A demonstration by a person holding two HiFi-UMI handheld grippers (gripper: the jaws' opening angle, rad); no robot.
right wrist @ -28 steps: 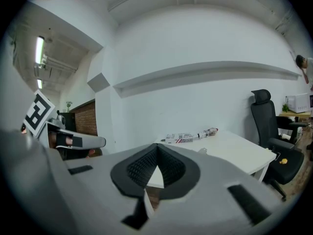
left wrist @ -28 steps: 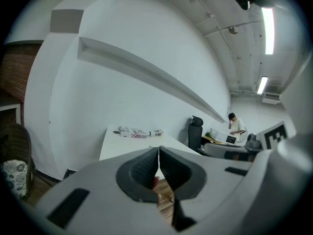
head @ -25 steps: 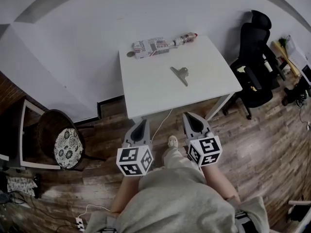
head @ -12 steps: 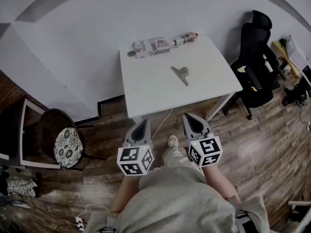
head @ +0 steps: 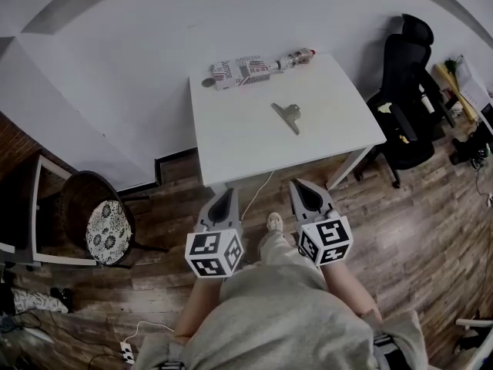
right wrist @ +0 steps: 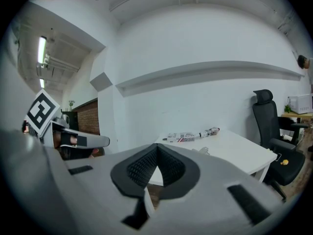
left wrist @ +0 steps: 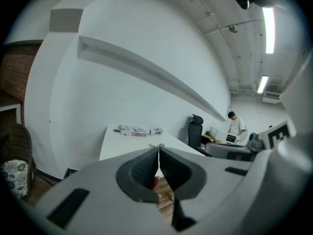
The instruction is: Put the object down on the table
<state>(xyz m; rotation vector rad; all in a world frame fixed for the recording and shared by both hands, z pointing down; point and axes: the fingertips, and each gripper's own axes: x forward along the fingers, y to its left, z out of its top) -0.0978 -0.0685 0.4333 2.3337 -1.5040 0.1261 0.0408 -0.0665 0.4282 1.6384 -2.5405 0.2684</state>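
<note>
The small clip [head: 286, 117] mid-frame on the table [head: 231, 149] looks light and hard, best pinched at its middle, while the left gripper [head: 224, 195] and right gripper [head: 303, 185] are closed and empty.

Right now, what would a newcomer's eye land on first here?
The white table against the wall stands out, with a metal clip near its middle and a printed wrapped bundle along its far edge. Nearer, the left hand-held gripper and right hand-held gripper sit side by side over the wood floor, short of the table, both shut and empty.
</note>
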